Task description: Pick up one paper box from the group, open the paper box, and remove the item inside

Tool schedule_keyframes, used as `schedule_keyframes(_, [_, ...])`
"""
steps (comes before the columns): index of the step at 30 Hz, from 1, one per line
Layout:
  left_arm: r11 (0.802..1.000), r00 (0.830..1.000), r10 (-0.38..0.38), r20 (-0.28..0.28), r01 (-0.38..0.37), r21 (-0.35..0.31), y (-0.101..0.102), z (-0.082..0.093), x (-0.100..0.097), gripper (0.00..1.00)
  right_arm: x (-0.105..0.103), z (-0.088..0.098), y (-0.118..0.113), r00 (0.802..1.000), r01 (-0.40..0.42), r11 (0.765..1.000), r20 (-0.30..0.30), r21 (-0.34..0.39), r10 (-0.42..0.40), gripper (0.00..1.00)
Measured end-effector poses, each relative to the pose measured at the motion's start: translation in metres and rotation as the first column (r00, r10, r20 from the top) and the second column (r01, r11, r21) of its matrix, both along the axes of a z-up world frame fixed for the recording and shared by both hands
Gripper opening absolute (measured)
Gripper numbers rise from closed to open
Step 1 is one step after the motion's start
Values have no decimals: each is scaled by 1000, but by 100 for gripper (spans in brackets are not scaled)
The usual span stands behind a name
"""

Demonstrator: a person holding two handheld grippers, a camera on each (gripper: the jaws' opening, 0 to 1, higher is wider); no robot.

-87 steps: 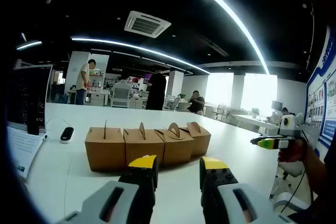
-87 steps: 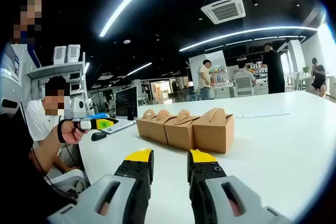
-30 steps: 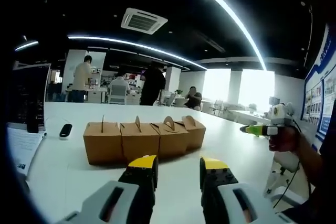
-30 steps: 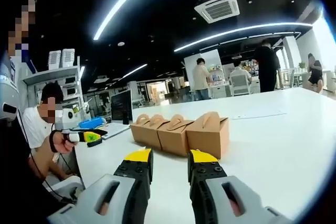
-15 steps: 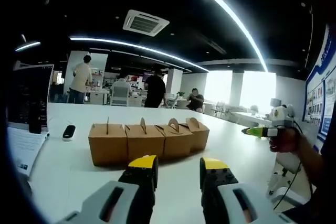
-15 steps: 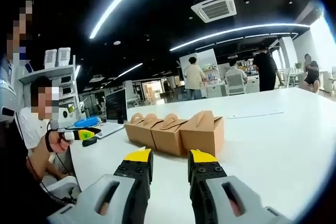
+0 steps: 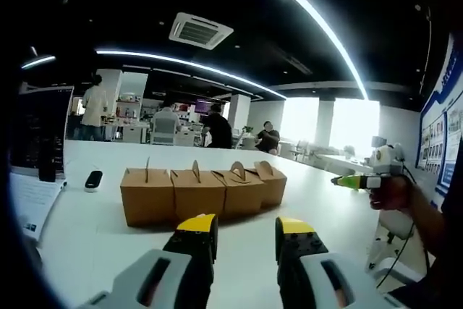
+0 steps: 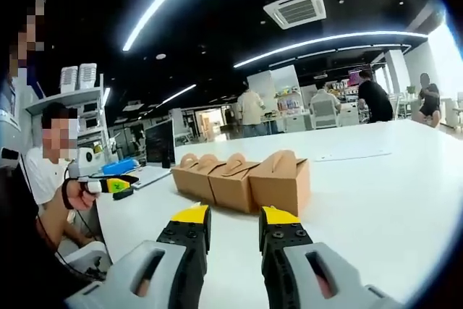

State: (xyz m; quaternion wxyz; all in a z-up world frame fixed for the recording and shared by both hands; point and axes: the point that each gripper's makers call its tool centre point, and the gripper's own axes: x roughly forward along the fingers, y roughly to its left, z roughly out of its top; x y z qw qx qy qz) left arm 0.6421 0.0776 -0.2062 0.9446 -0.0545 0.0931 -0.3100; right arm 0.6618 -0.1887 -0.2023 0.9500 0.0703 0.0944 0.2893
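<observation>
Fingers, left gripper (image 7: 245, 228): your yellow-tipped fingers are standing apart with a clear gap, gripping nothing, hovering above the white table (image 7: 87, 244).
Fingers, right gripper (image 8: 236, 220): your fingers are likewise standing spread and free of any load, held over the table short of the boxes.
Paper boxes (image 7: 202, 192): four brown carry-handle boxes are sitting side by side in a touching row on the table, all closed, ahead of both grippers and touched by neither.
Nearest box, left gripper view: the end box (image 7: 147, 196) is facing you just left of your left jaw line.
Nearest box, right gripper view: the opposite end box (image 8: 281, 181) is sitting just beyond your fingertips, slightly right of centre.
Cross views: your right gripper is showing at the right edge of the left gripper view, held in your hand (image 7: 391, 193) off the table edge; your left gripper is showing at the left of the right gripper view.
Surroundings: a laptop (image 7: 35, 139) and a black mouse (image 7: 92, 179) are lying left of the boxes; people (image 7: 217, 130) are standing and sitting in the far office.
</observation>
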Motion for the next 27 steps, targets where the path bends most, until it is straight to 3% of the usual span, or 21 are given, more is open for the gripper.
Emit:
schedule_keyframes(22, [1000, 1000, 12, 9, -12, -8, 4, 9, 5, 34, 3, 7, -3, 1000, 16, 1000, -4, -1, -16, 27])
schedule_keyframes(27, [1000, 1000, 20, 3, -20, -11, 7, 9, 6, 34, 4, 1, -3, 1000, 14, 1000, -13, -25, -15, 27])
